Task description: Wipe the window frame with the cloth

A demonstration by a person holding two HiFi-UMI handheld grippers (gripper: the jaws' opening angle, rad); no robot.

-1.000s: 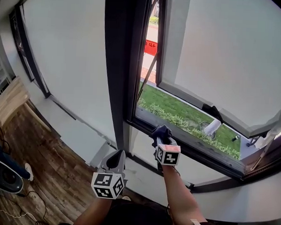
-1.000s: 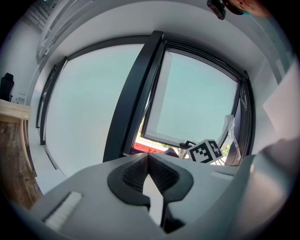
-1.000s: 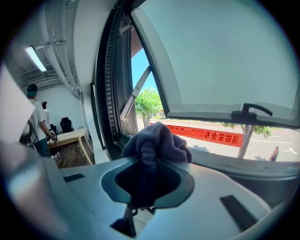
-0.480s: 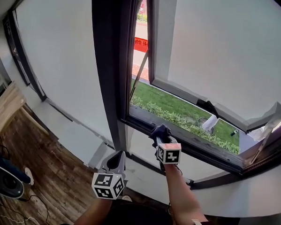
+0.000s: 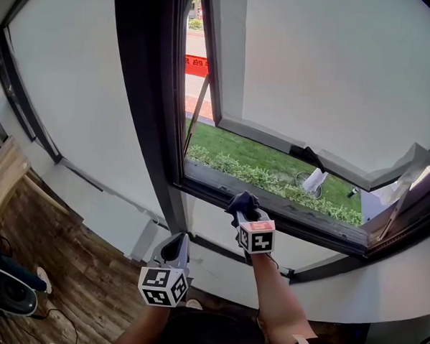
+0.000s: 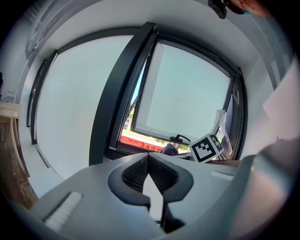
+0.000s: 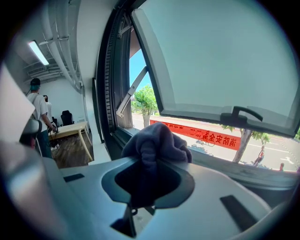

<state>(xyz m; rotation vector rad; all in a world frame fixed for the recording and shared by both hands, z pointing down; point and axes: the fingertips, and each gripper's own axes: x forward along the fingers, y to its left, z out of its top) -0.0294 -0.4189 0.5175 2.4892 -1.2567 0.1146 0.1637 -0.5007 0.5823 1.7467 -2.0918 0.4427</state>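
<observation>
The only writing you can read is outside: a red banner (image 7: 211,137) with white Chinese characters, which seem to begin 消防安全, though they are small. From the head view the same banner (image 5: 195,64) is a red strip with illegible print. The cubes on both grippers carry only black-and-white square markers.

Your right gripper (image 7: 152,164) is clenched on the cloth (image 7: 157,140). This is a dark grey-purple wad that fills the hollow between the jaws and bulges out past their tips. In the head view the cloth (image 5: 242,202) sits at the inner edge of the frame (image 5: 292,213), on the bottom rail, near its left corner. It looks pressed against the rail, but you can't be sure of contact from here. The open sash (image 5: 335,80) tilts outward above it, its handle (image 7: 243,115) up and to the right of the cloth.

Your right forearm (image 5: 273,300) reaches forward and up from the bottom edge, with the right gripper (image 5: 243,205) pointing at the rail.

Your left gripper (image 5: 175,246) hangs lower and to the left (well apart from the cloth), aimed at the wall under the window. In its own view the left gripper (image 6: 148,161) has its jaws closed tip to tip with nothing between them.
</observation>
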